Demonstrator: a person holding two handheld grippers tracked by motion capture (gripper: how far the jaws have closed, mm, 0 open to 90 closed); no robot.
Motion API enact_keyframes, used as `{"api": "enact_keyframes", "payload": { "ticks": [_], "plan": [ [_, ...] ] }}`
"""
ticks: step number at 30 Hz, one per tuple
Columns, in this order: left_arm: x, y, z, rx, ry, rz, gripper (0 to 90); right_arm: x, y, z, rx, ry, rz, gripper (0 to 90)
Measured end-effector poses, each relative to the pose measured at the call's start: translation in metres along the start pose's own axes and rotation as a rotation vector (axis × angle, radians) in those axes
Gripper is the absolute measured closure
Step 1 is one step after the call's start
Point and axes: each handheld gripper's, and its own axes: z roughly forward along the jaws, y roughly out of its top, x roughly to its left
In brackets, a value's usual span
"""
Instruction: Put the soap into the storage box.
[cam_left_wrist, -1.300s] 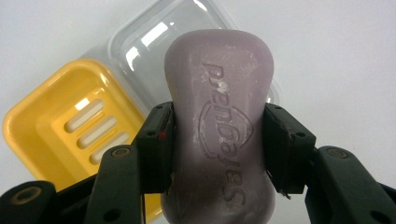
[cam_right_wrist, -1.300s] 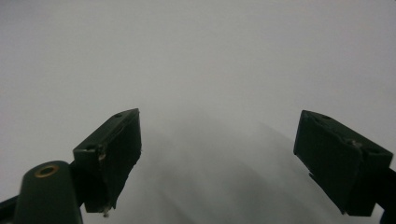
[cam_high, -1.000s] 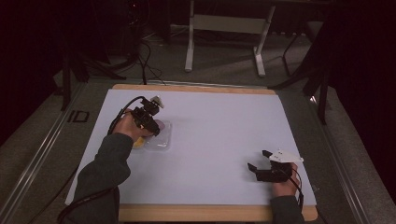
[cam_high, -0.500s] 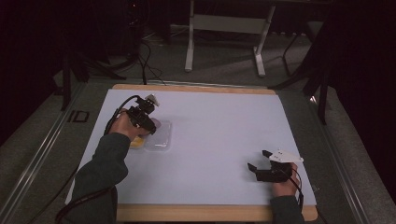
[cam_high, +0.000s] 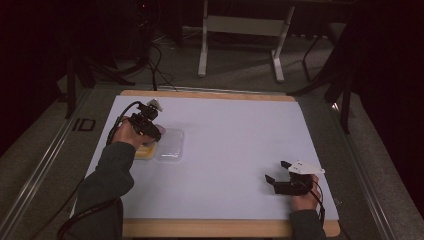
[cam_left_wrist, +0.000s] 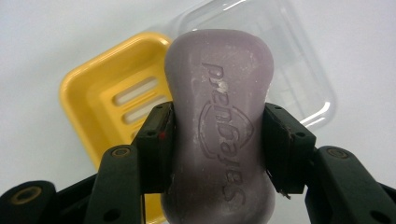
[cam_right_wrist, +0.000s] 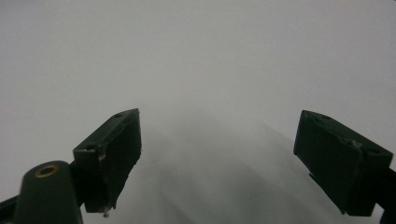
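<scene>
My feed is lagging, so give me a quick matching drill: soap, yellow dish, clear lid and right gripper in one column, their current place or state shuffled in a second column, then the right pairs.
Column 1:
1. soap
2. yellow dish
3. clear lid
4. right gripper

Column 2:
A. open, with nothing between its jaws
B. lying on the table, empty, below the soap
C. clamped in the left gripper
D. see-through, on the table beside the yellow dish

Pairs: 1-C, 2-B, 3-D, 4-A
</scene>
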Motion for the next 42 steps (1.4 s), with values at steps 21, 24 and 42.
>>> {"api": "enact_keyframes", "payload": {
  "ticks": [21, 24, 42],
  "plan": [
    [0.029, -0.014, 0.038, 0.021, 0.065, -0.202, 49.3, 0.0, 0.0, 0.0, -0.001, -0.002, -0.003, 14.7],
    [0.03, -0.016, 0.042, 0.025, 0.069, -0.214, 49.3, 0.0, 0.0, 0.0, -0.001, -0.002, -0.004, 14.7],
    [0.034, -0.025, 0.033, -0.077, 0.076, -0.258, 39.1, 0.0, 0.0, 0.0, -0.001, -0.003, -0.007, 14.7]
  ]
}}
